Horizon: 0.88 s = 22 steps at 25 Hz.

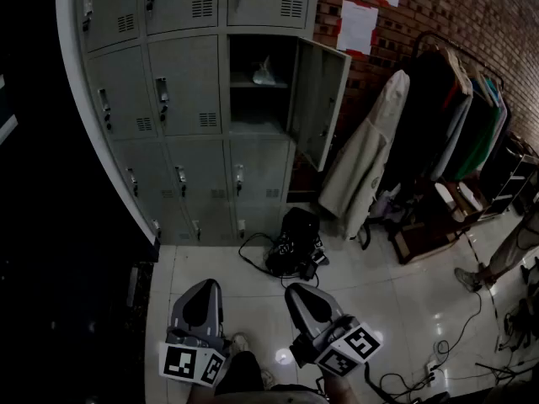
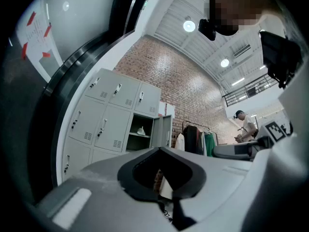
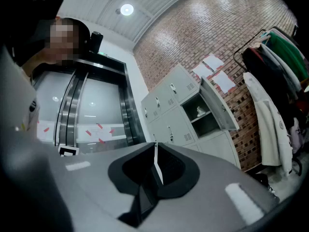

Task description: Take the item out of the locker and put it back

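The item (image 1: 264,74), a small pale thing that looked soft or crumpled, lay about mid-shelf in the one open compartment (image 1: 237,99) of the locker bank, in the second row from the top. It sat on the upper shelf (image 1: 249,85), with the darker space below it seemingly empty. The door (image 1: 316,99) hung wide from the compartment's right edge, leaving the mouth clear.

Both tools were low and near the person's body, well apart from the bank. The right gripper (image 1: 305,303) was closed and held nothing. The left gripper (image 1: 200,301) showed its jaws drawn together or all but, with only a sliver of background between them and nothing in it.

The step in hand looked like the approach. Nothing had been fetched yet, so the whole task lay ahead.

To do it well, the person would first need to walk closer, skirting the black bag (image 1: 295,242) and the cable (image 1: 250,247) on the floor (image 1: 404,310) just in front of the bank's lower right.

One gripper should spread its jaws before entering, not inside, where the shelf and the compartment's top leave little room. It should go in level, left of the door, straddle the item from the front edge of the shelf and close gently. A soft thing may slip or snag on the shelf lip.
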Motion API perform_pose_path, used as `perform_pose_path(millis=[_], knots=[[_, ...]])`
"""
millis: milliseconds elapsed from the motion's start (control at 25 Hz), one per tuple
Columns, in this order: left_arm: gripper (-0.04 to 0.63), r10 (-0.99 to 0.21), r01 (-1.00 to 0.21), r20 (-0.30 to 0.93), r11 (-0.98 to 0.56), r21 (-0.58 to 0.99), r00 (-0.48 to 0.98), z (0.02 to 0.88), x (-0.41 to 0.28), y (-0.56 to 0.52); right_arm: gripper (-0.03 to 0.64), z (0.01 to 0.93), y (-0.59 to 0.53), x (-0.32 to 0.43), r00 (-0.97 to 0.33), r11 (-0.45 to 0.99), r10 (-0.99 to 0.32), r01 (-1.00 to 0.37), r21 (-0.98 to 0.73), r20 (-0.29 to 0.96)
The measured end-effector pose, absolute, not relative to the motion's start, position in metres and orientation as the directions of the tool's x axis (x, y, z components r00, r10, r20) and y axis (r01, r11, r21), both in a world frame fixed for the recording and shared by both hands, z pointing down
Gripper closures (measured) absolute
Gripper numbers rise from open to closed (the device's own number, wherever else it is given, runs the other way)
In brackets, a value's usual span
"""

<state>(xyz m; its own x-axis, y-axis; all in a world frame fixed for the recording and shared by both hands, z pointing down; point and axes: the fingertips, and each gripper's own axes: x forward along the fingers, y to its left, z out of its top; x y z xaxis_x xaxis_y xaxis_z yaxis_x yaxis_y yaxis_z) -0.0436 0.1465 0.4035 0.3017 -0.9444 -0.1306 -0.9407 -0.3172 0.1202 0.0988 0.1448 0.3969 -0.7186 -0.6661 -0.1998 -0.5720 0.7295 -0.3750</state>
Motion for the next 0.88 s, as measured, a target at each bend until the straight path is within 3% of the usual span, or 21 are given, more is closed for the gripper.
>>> perform_pose_path(millis=[440,880], knots=[[0.589,-0.934,-0.929,-0.147,-0.346,0.132,0.327,0.417,-0.079,0.036,0.569,0.403,0.045,0.057,-0.731,0.744,-0.655,-0.576,-0.338,-0.195],[0.589,-0.918,-0.933,-0.212,-0.355,0.057,0.336,0.366,-0.153,-0.140,0.561,0.363,-0.125,0.000,-0.694,0.735,-0.678,-0.628,-0.257,-0.243]])
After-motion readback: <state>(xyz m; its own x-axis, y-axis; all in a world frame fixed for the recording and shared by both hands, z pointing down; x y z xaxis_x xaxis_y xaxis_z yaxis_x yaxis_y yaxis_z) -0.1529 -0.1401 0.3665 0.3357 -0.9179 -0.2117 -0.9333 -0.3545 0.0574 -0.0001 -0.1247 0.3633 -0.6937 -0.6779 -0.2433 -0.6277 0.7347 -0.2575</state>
